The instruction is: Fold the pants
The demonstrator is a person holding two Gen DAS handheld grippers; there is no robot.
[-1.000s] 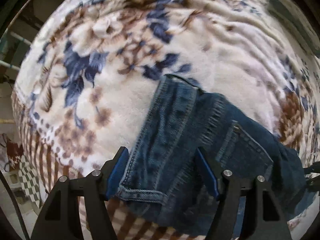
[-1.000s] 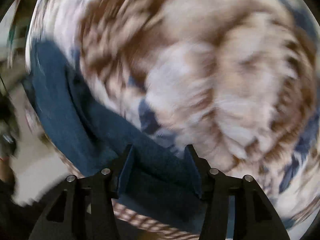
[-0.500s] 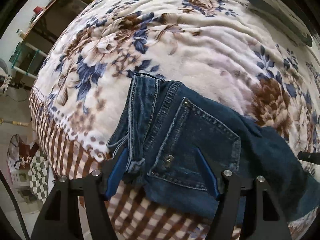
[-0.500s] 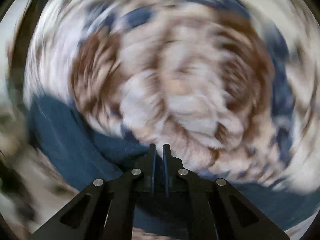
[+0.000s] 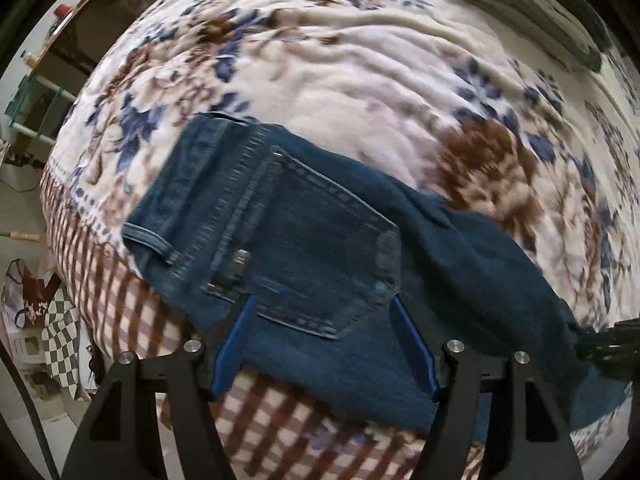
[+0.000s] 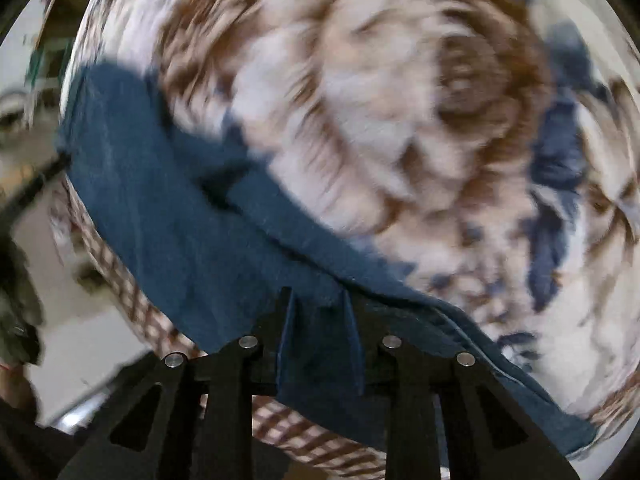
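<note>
Dark blue jeans [image 5: 320, 232] lie across the near edge of a floral blanket [image 5: 360, 60], back pocket up, waistband at the left. My left gripper [image 5: 322, 300] hovers open over the pocket's lower edge, pointing down, with nothing pinched. The right gripper [image 5: 612, 340] shows at the far right edge on the leg cloth. In the blurred right wrist view my right gripper [image 6: 318, 296] has a bunched fold of the jeans' leg [image 6: 160, 200] between its pads. Its jaws are opening slightly, and the fold still fills the narrow gap.
The blanket's brown checked border [image 5: 280, 420] drops over the bed's near edge. Folded dark cloth [image 5: 532, 28] lies at the far right of the bed. A wooden shelf [image 5: 80, 20] and a checked bag [image 5: 56, 332] stand on the floor to the left.
The left gripper, still open, drifted from the waistband corner to the back pocket and rose a little. The right gripper closed from wide open onto the jeans' leg and lifted.
</note>
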